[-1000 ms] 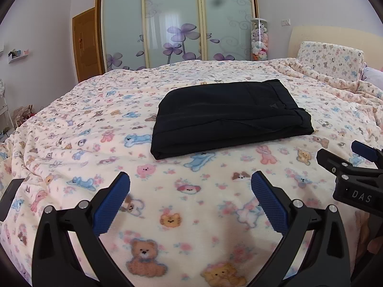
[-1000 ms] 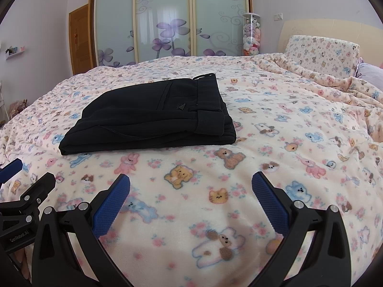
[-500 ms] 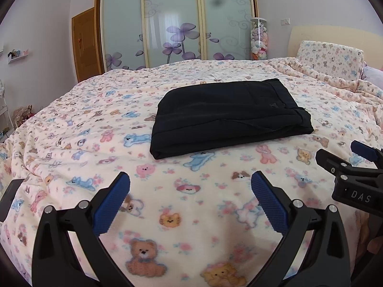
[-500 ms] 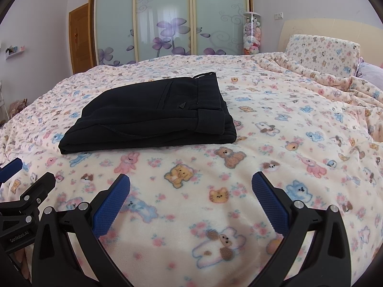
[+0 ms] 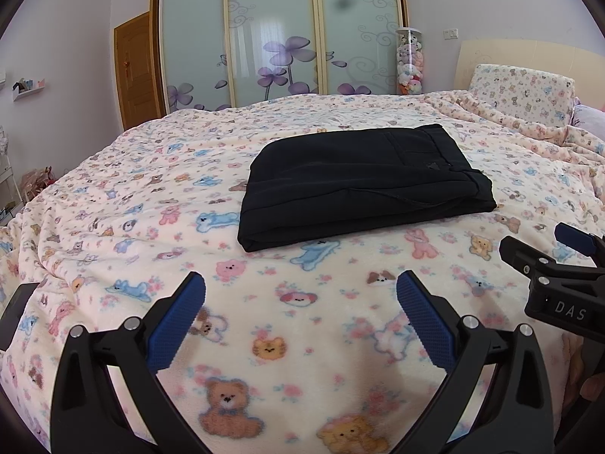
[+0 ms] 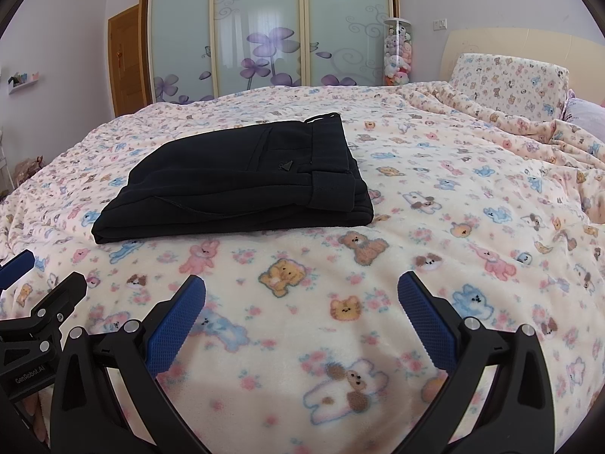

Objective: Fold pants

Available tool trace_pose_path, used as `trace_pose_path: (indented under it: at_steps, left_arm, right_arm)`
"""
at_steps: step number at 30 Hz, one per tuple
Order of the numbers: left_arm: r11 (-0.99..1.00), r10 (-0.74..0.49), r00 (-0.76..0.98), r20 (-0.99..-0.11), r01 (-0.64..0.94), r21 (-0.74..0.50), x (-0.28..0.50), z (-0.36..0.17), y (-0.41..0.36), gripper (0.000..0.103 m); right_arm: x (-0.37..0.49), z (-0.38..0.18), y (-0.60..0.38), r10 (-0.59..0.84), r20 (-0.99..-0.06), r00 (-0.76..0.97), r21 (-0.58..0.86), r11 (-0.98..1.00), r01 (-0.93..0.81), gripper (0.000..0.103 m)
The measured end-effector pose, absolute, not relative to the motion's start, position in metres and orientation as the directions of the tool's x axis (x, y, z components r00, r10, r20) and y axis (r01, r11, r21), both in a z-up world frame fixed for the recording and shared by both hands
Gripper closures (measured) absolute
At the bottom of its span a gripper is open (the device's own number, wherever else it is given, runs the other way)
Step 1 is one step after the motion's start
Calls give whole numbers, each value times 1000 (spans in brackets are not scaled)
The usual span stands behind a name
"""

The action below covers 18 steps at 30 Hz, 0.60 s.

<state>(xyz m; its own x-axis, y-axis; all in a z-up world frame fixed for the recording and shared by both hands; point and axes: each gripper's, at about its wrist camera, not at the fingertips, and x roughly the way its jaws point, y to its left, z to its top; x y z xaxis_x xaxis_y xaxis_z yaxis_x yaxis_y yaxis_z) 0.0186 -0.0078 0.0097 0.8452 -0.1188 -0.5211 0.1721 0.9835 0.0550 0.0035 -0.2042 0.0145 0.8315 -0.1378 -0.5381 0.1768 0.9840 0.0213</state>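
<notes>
Black pants (image 5: 363, 185) lie folded into a flat rectangular stack on the bed, waistband toward the right; they also show in the right wrist view (image 6: 242, 185). My left gripper (image 5: 300, 317) is open and empty, held over the blanket short of the pants' near edge. My right gripper (image 6: 300, 317) is open and empty, also on the near side of the pants. The right gripper shows at the right edge of the left wrist view (image 5: 556, 265), and the left gripper at the left edge of the right wrist view (image 6: 38, 302).
The bed carries a cream blanket with cartoon animals (image 5: 151, 204). A matching pillow (image 5: 522, 90) and headboard are at the far right. Sliding wardrobe doors with purple flowers (image 5: 280, 38) and a wooden door (image 5: 136, 72) stand behind the bed.
Both views have shifted very slightly; the pants sit marginally higher in the frames. Both grippers stay open and empty.
</notes>
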Motion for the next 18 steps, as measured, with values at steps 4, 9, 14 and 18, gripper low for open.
trace_pose_path:
  at_steps: [4, 9, 14, 18]
  left_arm:
    - [984, -118, 847, -519, 168, 51, 19, 10, -8, 2]
    - [984, -119, 845, -521, 171, 53, 18, 9, -8, 2]
    - [984, -119, 844, -523, 171, 51, 19, 9, -7, 2]
    - [983, -120, 844, -522, 173, 53, 20, 9, -8, 2]
  right_arm:
    - [4, 10, -204, -136, -541, 830, 23, 984, 176, 1]
    - [4, 10, -204, -135, -541, 830, 23, 984, 175, 1]
    - [4, 10, -205, -134, -542, 830, 24, 984, 175, 1]
    - [4, 10, -206, -134, -542, 830, 23, 984, 174, 1]
